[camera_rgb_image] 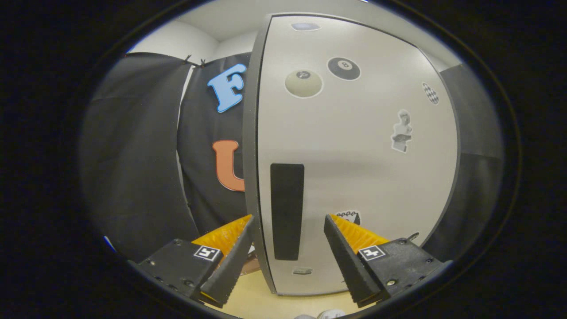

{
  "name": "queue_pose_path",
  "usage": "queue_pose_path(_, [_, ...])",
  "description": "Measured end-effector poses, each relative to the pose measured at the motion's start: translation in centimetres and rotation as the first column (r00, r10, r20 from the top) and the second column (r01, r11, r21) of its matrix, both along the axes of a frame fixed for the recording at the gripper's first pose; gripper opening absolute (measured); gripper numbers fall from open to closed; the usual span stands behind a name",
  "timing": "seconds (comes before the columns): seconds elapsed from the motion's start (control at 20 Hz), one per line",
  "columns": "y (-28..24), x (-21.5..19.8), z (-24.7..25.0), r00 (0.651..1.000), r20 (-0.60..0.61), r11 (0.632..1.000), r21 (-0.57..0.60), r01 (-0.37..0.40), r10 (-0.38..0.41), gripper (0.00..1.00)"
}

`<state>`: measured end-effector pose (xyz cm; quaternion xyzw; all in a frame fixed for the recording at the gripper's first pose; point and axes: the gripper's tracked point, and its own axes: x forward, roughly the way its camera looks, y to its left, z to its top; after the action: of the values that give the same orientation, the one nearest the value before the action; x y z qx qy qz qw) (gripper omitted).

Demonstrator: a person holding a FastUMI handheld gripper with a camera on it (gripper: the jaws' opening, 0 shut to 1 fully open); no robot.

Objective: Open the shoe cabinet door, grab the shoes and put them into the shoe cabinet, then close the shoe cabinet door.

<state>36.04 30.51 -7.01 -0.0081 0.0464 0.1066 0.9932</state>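
Two fingers spread wide, gripping nothing, one cabinet door ahead, six stickers

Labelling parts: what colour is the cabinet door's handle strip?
Black, on the pale grey door; handle strip, gripper view.

Black cloth wall hangs beneath a white ceiling; pale wooden floor below.

Gripper fingers spread wide, straddling left edge of white shoe cabinet door; black handle strip between them, just ahead; stickers beyond on door.
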Motion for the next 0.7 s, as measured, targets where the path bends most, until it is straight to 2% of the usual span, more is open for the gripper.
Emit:
queue_pose_path(0.1, [0.15, 0.48, -0.19, 1.000, -0.005, 1.000, 0.003, 0.009, -0.009, 0.93])
queue_pose_path(0.25, [0.39, 0.80, -0.63, 1.000, -0.024, 1.000, 0.012, 0.012, -0.012, 0.79])
queue_pose_path(0.4, [0.01, 1.13, -0.53, 0.999, -0.016, 0.999, 0.017, 0.046, -0.046, 0.71])
queue_pose_path(0.6, [0.50, 0.97, -0.81, 0.999, -0.027, 0.998, 0.046, 0.037, -0.036, 0.48])
queue_pose_path(0.7, [0.20, 0.82, -0.85, 0.998, -0.040, 0.999, 0.017, 0.038, -0.038, 0.38])
